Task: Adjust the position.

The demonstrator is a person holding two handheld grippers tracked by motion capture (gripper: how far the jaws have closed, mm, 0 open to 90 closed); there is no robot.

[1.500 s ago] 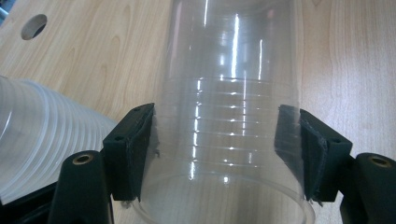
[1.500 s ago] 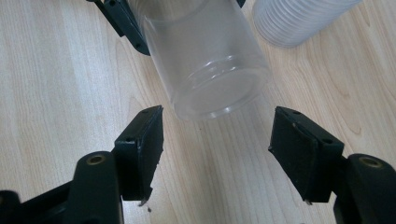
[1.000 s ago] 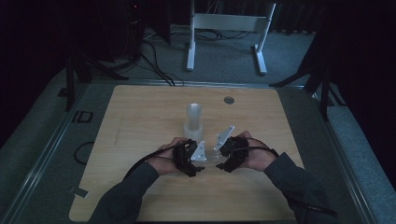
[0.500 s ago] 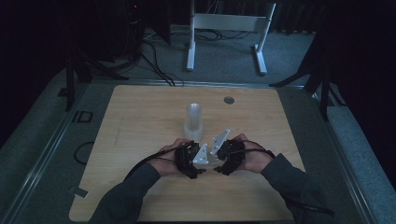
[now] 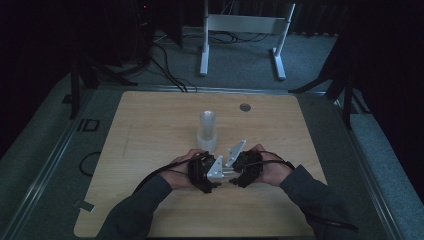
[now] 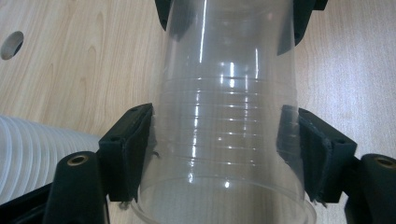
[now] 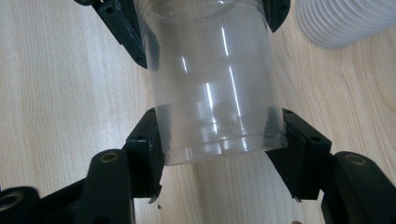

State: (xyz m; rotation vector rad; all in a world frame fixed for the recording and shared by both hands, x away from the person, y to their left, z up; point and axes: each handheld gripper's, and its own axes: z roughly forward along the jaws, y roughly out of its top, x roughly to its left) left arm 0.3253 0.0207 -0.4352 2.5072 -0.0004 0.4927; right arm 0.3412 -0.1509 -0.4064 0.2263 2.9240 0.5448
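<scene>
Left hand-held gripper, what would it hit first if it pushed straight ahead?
Probably the right hand-held gripper, whose jaws grip the far end of the clear plastic cup that the left hand-held gripper holds; depth is hard to judge.

No readable text, labels or brand marks anywhere: not on the table, cups or gripper bodies.
</scene>
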